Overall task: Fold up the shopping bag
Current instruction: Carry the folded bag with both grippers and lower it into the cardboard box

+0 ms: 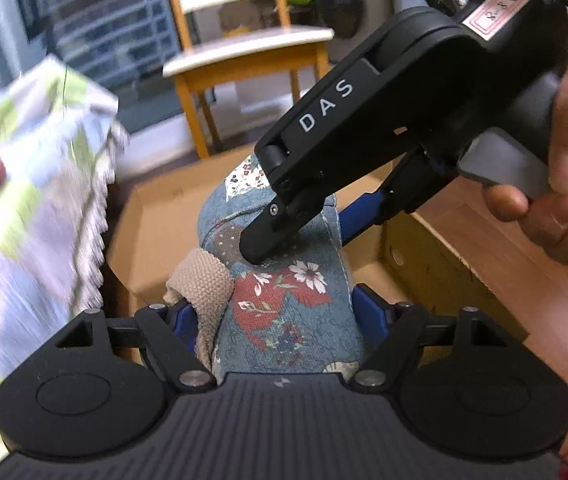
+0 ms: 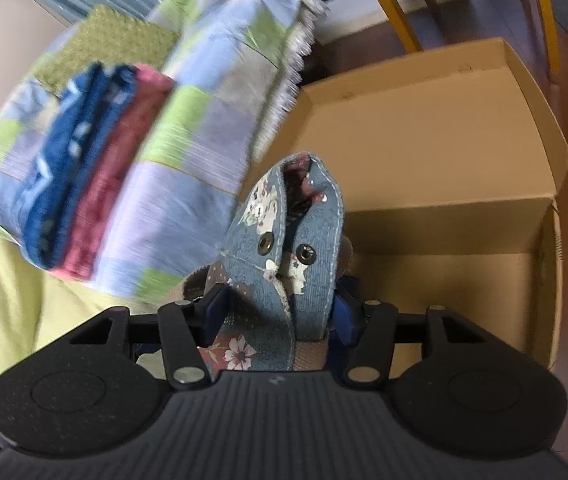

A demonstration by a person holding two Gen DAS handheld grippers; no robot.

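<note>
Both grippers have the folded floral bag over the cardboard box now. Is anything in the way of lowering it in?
Nothing visible blocks it. The floral bag is clamped in both the left gripper and the right gripper, above the open cardboard box, whose visible interior looks bare. The patchwork cloth hangs beside the box, not over it.

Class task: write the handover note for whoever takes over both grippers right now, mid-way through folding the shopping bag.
Left gripper: shut on the floral shopping bag, with the beige webbing handle bunched at its left pad.
Right gripper: shut on the same bag, gripping the end with the two metal snaps, which are unfastened.
Position: the bag is held up as a compact bundle between both grippers, above the open cardboard box. Folded cloths lie on the checked blanket alongside.
Done: the bag looks folded small.
Left: probably lower it into the box and open both jaws.
</note>
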